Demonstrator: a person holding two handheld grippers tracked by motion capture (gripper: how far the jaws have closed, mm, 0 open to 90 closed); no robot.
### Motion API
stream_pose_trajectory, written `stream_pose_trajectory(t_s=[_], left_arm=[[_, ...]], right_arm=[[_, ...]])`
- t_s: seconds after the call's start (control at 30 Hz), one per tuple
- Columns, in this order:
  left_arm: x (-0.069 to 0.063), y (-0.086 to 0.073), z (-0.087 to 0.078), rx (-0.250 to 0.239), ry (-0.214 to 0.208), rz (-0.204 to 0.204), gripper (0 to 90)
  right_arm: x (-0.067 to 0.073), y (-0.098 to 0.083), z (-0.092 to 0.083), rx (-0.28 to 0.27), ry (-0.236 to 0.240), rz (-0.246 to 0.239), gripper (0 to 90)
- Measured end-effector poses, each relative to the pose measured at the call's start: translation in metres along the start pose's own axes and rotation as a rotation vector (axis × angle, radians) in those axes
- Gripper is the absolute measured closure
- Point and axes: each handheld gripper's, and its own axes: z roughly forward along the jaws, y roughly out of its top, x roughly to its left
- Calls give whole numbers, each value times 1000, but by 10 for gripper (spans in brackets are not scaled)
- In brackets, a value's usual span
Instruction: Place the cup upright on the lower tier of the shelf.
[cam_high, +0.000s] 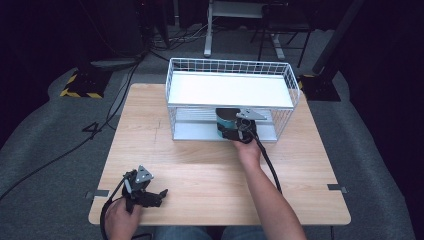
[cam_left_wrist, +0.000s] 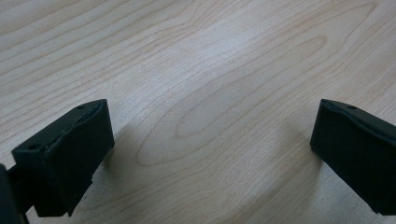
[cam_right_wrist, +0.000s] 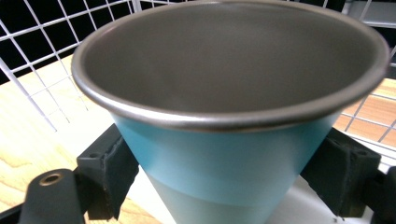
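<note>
A teal cup (cam_high: 225, 120) with a grey metal inside and rim is held at the front of the lower shelf of a white wire rack (cam_high: 230, 90). My right gripper (cam_high: 231, 131) is shut on it. In the right gripper view the cup (cam_right_wrist: 224, 154) stands upright and close, and the black pads (cam_right_wrist: 109, 172) press on both its sides below the rim. The wire grid of the rack shows behind it. My left gripper (cam_high: 159, 196) rests near the table's front left corner. Its jaws stand open over bare wood (cam_left_wrist: 210, 116) with nothing between them.
The two-tier rack has a white top shelf (cam_high: 230, 89) and a lower shelf (cam_high: 195, 131), and stands at the back middle of the wooden table (cam_high: 150, 150). Cables trail from both grippers. Beyond the table are grey carpet, stands and cables.
</note>
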Motion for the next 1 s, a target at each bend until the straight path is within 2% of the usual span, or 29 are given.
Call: stream_pose_trajectory(t_s=[0.17, 0.27, 0.37, 0.4, 0.57, 0.63, 0.77, 0.87, 1.0], left_arm=[[0, 0, 0, 0, 1, 1, 0], [0, 0, 0, 0, 1, 1, 0], [0, 0, 0, 0, 1, 1, 0], [0, 0, 0, 0, 0, 0, 0], [0, 0, 0, 0, 0, 0, 0], [0, 0, 0, 0, 1, 1, 0], [0, 0, 0, 0, 1, 1, 0], [0, 0, 0, 0, 1, 1, 0], [0, 0, 0, 0, 1, 1, 0]], right_arm=[[1, -4, 2, 16, 6, -2, 183], [-2, -4, 4, 5, 2, 10, 184], [-3, -3, 7, 22, -2, 5, 183], [-4, -3, 8, 17, -7, -11, 183], [-5, -3, 12, 23, -9, 1, 183], [-7, -3, 14, 25, -16, -18, 183], [-8, -3, 15, 28, -14, -15, 180], [-9, -3, 15, 28, -9, -8, 147], [-7, -3, 14, 52, -47, -6, 106]])
